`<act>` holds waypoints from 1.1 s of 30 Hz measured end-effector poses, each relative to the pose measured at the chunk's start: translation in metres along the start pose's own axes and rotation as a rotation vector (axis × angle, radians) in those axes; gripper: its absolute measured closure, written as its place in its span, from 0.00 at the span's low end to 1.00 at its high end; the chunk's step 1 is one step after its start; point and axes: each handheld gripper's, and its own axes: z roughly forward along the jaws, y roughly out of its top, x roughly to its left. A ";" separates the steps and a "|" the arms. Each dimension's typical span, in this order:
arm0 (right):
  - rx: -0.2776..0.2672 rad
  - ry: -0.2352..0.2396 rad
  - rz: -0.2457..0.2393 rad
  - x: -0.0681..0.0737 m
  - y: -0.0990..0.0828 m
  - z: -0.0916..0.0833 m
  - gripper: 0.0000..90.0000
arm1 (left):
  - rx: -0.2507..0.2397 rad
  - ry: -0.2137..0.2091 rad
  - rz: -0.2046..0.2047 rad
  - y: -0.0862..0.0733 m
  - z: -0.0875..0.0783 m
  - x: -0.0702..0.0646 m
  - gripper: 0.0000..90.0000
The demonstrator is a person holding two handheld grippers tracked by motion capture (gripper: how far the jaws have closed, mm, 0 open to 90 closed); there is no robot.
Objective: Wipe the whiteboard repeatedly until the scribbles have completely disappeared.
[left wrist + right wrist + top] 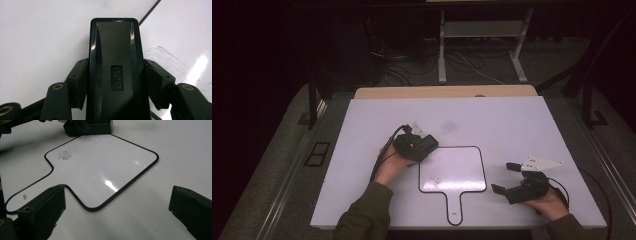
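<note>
Left gripper view: left tool [116,82] clamped on black eraser [116,65], its near end cut off; right tool [120,212] wide

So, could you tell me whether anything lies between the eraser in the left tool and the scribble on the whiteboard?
Nothing visible does: the eraser sits at the whiteboard's far-left corner, and bare board lies between it and the scribble.
</note>
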 end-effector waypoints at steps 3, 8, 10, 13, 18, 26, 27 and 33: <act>0.000 0.002 0.001 0.000 0.000 0.000 0.00 | 0.010 -0.013 0.011 0.000 -0.001 -0.005 0.44; -0.001 0.004 0.002 0.000 0.000 -0.001 0.00 | 0.007 -0.046 0.013 -0.005 -0.005 -0.012 0.44; 0.000 0.002 0.002 0.000 0.000 -0.001 0.00 | 0.006 -0.038 0.012 -0.005 -0.005 -0.010 0.44; -0.001 0.002 0.002 0.000 0.000 -0.001 0.00 | 0.008 0.001 0.004 -0.004 -0.003 -0.003 0.44; -0.001 0.002 0.003 -0.001 0.000 -0.001 0.00 | 0.021 -0.014 0.009 -0.003 -0.004 -0.005 0.44; -0.001 0.002 0.002 0.000 0.000 -0.001 0.00 | 0.016 -0.035 0.027 -0.004 -0.005 -0.013 0.44; 0.000 0.001 0.002 0.000 0.000 -0.001 0.00 | 0.012 -0.024 0.019 -0.003 -0.004 -0.010 0.44; 0.000 0.001 0.002 -0.001 0.000 -0.001 0.00 | 0.025 -0.004 0.027 0.003 0.001 -0.003 0.44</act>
